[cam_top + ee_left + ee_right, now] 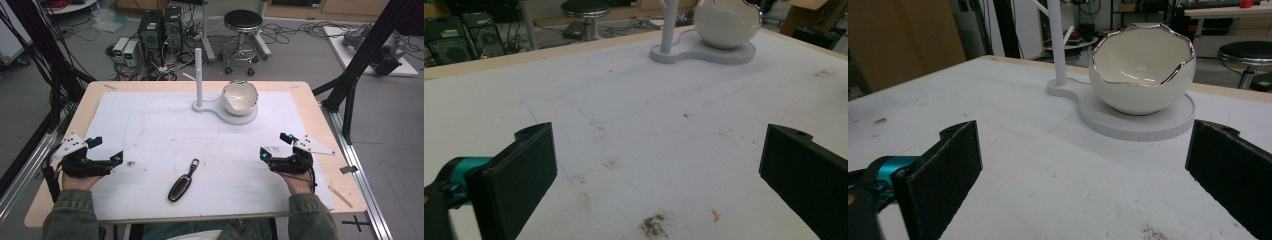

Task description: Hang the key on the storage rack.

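Status: no handling has begun. The car key (182,183) lies flat on the white mat (150,130), near the table's front edge, roughly midway between the two grippers and well apart from each. The left gripper (106,150) rests left of the key, jaws spread wide, empty. The right gripper (274,145) rests right of the key, likewise released. Beyond the key, the egg-shaped bowl (240,97) sits empty on its stand (220,111). Judged remaining: approach, grasp, transfer.

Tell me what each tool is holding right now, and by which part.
Nothing is held. The left tool and the right tool both rest open on the white mat, and the car key lies untouched between them.
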{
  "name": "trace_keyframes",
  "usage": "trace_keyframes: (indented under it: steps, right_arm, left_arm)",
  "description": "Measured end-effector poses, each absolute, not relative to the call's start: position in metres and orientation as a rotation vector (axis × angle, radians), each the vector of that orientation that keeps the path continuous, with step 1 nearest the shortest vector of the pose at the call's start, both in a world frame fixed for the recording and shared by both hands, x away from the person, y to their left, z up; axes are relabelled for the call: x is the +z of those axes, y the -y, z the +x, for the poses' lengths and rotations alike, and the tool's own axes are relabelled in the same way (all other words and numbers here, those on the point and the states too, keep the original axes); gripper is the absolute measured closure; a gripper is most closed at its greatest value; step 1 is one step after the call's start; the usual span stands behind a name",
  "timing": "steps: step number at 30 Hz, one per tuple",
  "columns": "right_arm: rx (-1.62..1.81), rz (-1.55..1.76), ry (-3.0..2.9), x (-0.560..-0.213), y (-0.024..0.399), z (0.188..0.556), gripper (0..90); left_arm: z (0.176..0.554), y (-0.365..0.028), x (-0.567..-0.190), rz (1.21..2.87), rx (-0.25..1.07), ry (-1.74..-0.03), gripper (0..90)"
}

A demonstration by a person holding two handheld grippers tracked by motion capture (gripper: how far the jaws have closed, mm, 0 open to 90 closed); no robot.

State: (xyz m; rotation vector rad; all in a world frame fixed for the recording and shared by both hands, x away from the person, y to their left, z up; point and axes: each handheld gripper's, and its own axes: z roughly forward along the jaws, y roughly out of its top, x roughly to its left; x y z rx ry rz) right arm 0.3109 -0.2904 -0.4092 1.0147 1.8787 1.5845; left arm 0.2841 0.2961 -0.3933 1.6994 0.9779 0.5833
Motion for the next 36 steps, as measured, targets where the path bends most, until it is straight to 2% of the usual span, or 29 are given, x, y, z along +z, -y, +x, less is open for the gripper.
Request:
trace_keyframes:
  steps: [36]
  right_arm:
    - [1.536,1.062,-1.876,-0.412,0.293,0.312,0.5]
  left_arm:
    - [0.304,-0.224,-0.364,1.91,0.495,-0.813,2.4]
